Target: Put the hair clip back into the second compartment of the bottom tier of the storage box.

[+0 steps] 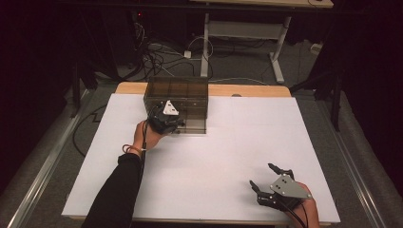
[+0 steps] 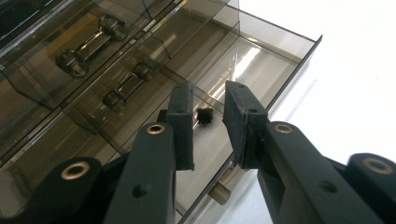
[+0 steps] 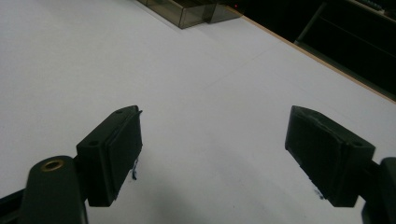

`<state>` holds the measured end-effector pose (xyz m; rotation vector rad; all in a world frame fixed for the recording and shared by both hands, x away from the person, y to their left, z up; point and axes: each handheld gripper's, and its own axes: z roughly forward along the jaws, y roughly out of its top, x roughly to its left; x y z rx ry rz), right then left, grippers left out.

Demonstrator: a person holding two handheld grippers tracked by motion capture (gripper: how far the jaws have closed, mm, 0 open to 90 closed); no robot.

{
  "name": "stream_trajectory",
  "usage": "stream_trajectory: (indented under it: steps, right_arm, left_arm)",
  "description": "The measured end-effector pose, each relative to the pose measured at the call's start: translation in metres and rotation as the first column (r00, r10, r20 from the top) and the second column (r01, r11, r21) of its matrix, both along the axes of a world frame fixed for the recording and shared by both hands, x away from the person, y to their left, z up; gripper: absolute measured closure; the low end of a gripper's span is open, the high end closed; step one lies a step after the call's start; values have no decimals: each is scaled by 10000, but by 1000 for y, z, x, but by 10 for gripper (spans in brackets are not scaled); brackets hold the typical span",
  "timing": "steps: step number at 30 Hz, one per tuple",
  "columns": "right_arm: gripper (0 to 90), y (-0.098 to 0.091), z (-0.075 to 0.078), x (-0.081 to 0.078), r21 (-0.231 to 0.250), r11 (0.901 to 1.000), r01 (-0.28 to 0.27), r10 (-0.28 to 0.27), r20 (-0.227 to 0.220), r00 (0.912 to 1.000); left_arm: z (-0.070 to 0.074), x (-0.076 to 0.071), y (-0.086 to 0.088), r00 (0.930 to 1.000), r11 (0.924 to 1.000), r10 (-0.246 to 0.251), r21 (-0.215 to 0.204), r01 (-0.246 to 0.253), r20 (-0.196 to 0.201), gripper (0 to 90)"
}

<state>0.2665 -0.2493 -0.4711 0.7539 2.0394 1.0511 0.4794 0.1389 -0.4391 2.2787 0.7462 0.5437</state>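
Note:
A smoky see-through drawer cabinet stands at the far middle of the white table top. My left gripper is at its front, held by a hand. In the left gripper view its jaws stand a little apart, open, above the pulled-out bottom drawer. A small black object lies on the drawer floor, seen in the gap between the jaws and untouched. My right gripper rests near the front right of the table, wide open with nothing between its pads.
Two upper drawers with clear bar handles stay closed. The cabinet corner shows far off in the right gripper view. A wooden table edge runs behind the sheet. Cables and a desk frame lie beyond.

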Motion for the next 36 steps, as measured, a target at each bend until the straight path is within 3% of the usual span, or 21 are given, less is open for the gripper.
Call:
stream_trajectory:
  steps: [11, 23, 31, 36]
  right_arm:
    - [188, 0, 1, -1, -17, 10000, -2, 2, 45, 10000]
    - [188, 1, 1, 0, 34, 9999, 120, -121, 83, 9999]
    - [188, 4, 0, 0, 9, 9998, 199, -199, 113, 9997]
    - [188, 5, -1, 0, -21, 9999, 158, -158, 74, 9998]
  left_arm:
    - [6, -6, 4, 9992, 9994, 43, -347, -30, 386, 705]
    - [5, -26, 18, 9936, 9925, 137, -1224, 1, 1120, 681]
    - [7, -43, 17, 9852, 9882, -155, -1476, 412, 1710, 599]
    - [8, -50, 9, 9751, 9920, -166, -1184, 438, 2214, 443]
